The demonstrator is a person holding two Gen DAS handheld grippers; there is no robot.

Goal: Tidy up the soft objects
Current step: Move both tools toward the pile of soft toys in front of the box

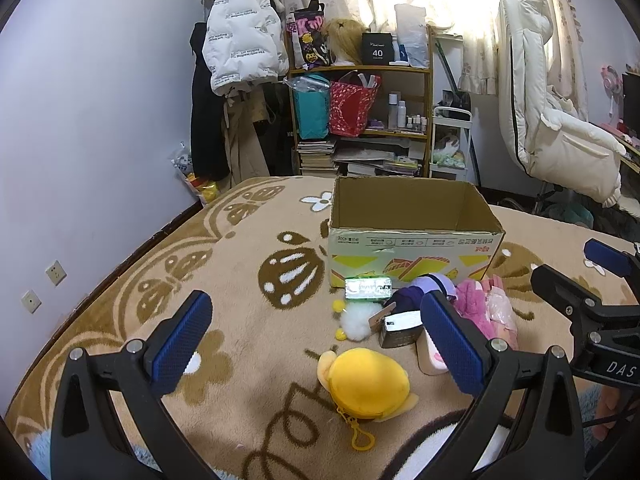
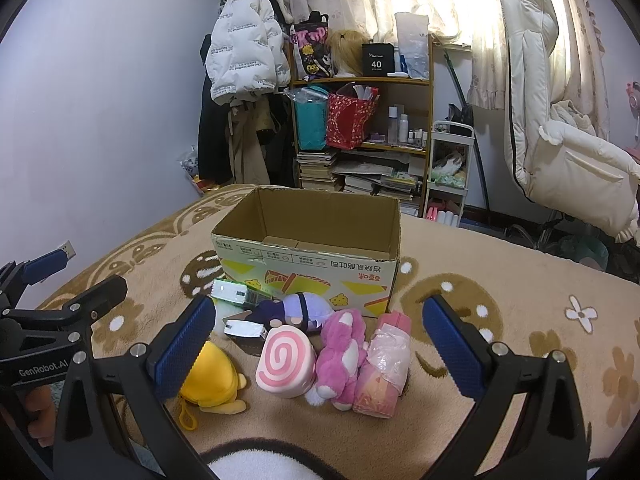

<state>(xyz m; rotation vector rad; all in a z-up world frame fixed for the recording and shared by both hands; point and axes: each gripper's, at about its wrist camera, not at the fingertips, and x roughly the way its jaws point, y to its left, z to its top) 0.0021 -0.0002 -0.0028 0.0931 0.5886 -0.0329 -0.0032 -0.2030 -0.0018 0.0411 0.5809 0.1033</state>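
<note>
Both tools — left [image 1: 316, 340], right [image 2: 320, 344] — hover level, jaws spread wide, above the toys.

Bedroom, hanging coats [image 1: 240, 32], cluttered bookshelf [image 1: 360, 120]

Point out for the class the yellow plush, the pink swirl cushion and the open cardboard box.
yellow plush [image 1: 368, 384], left wrist view, on its rounded body.
pink swirl cushion [image 2: 285, 362], right wrist view, on its spiral face.
open cardboard box [image 2: 320, 276], right wrist view, on its printed front wall.

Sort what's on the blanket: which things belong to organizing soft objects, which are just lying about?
Job: yellow plush, pink swirl cushion, pink plush, purple plush, white pompom, cardboard box.

Lying about: green packet, dark small box, pink wrapped package.
</note>
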